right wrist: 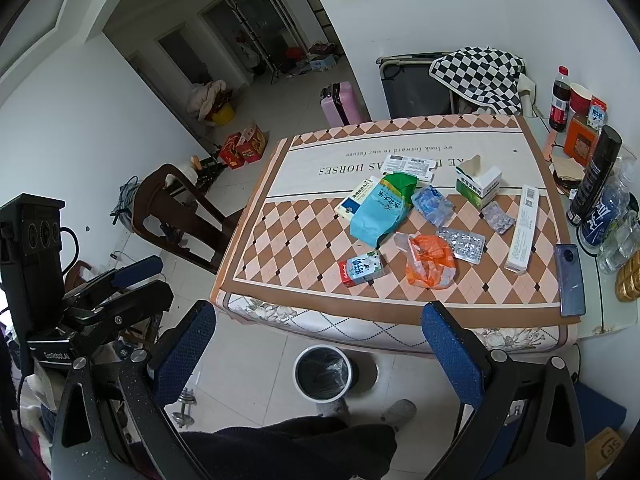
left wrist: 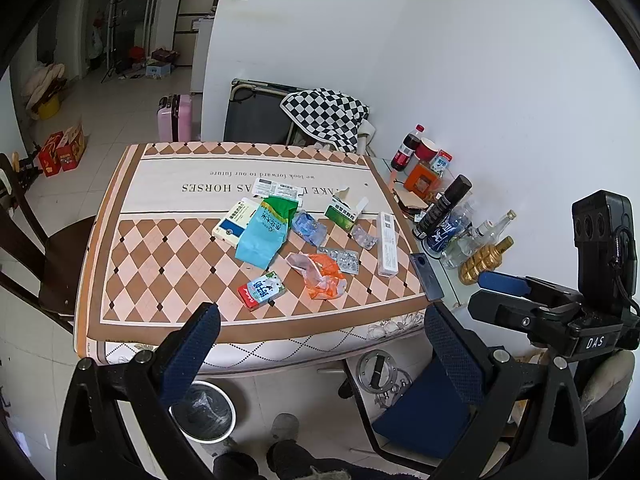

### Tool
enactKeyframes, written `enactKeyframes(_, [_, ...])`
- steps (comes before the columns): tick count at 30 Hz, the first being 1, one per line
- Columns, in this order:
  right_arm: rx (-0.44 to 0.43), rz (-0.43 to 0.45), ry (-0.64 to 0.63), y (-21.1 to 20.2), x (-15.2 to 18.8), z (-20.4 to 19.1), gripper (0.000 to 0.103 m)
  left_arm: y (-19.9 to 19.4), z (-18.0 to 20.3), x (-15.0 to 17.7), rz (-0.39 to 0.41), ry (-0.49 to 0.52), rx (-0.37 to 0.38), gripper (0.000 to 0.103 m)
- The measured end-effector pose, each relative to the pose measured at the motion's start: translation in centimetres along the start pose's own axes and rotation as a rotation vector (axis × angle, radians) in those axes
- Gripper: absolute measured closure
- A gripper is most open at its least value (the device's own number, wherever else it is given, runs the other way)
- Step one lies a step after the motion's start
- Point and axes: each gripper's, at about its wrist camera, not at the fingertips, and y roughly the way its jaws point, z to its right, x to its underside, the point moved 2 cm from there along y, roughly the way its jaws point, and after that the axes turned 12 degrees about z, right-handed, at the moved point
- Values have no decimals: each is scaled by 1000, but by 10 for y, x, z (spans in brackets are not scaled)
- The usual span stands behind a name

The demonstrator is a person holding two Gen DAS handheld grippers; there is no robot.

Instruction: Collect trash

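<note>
White-walled room, tiled floor; table (left wrist: 120,264) under a diamond-pattern cloth, its near edge facing both tools. Bin (right wrist: 325,372) with a black liner stands on the floor just below that near edge, between the tools and the table. Trash is heaped around the table's middle and right half: blue-green bag (right wrist: 380,210), long axis running from the near-left toward the far-right; orange wrapper (right wrist: 430,262) crumpled, nearer the front edge; small milk carton (right wrist: 362,268) closest to the front edge, long axis roughly along it. Left gripper (left wrist: 320,344) and right gripper (right wrist: 320,336) both hang off the table ahead of the near edge, jaws spread wide, nothing between them. Judgement: carton lies straight ahead and slightly down from either tool, with the left one seemingly more in line. Bare cloth left of the heap gives approach room; phone (right wrist: 570,280) at the near-right corner and bottles (right wrist: 596,176) beyond the right edge crowd that side.
</note>
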Motion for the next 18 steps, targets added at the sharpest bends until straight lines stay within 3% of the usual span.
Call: enactKeyframes(18, [0,-3,-2,2,1,-1,0,0,1,3,1,1,-4,0])
